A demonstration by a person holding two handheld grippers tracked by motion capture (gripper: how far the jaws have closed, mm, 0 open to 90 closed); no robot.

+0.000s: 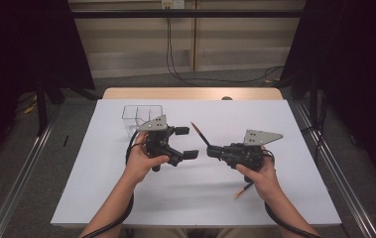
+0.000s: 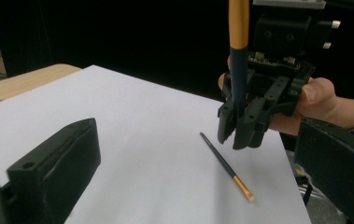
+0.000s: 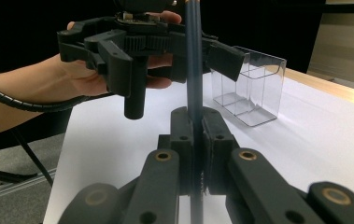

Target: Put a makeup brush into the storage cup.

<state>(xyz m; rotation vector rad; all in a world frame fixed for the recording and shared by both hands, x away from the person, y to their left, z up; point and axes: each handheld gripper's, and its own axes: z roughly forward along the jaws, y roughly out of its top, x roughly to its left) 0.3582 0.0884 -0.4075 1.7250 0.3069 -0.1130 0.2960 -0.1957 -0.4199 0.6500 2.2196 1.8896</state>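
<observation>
In the high view my right gripper point(image 1: 209, 151) is shut on a thin paintbrush point(image 1: 199, 134), which slants up and away from the jaws. The left gripper view shows this brush point(image 2: 238, 60) standing upright, dark blue low down and orange higher. In the right gripper view the dark shaft point(image 3: 194, 70) is pinched between my jaws. My left gripper point(image 1: 186, 143) is open and holds nothing, just left of the right gripper's tips. A second brush point(image 2: 226, 165) lies flat on the white table below the right gripper; its orange end point(image 1: 242, 189) pokes out under the right hand.
A clear plastic container point(image 1: 142, 116) with compartments stands at the back left of the white table point(image 1: 275, 119), behind the left gripper, and appears in the right gripper view point(image 3: 249, 88). Metal rails run along both sides of the table. Cables trail from both grippers.
</observation>
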